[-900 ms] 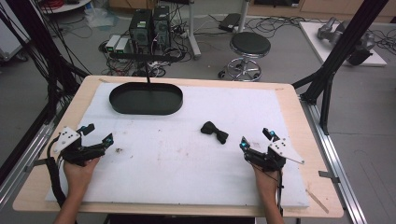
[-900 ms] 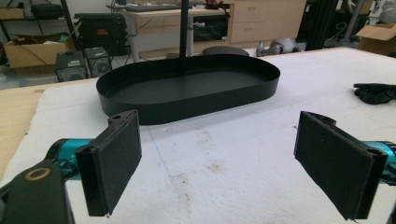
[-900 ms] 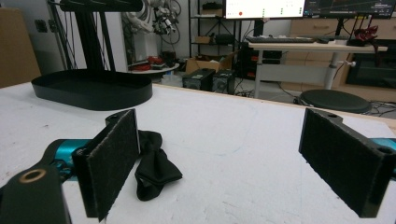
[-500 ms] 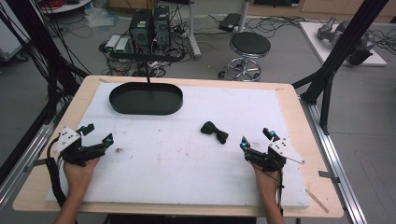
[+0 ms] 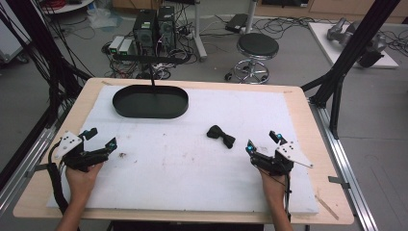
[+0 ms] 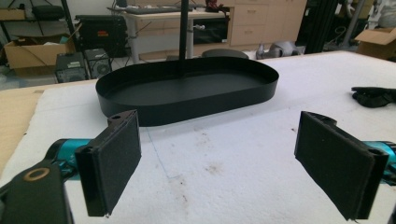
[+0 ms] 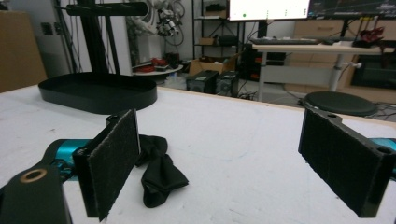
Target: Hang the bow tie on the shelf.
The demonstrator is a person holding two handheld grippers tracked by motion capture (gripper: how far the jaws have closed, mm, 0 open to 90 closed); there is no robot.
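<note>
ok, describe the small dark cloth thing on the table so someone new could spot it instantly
Start at the white mat covering the wooden table, with the black oval tray near its far left. The black bow tie lies right of centre on the mat, apart from the tray and just ahead of the right tool. It is the one soft, crumpled thing there, pinched at the middle.
</note>
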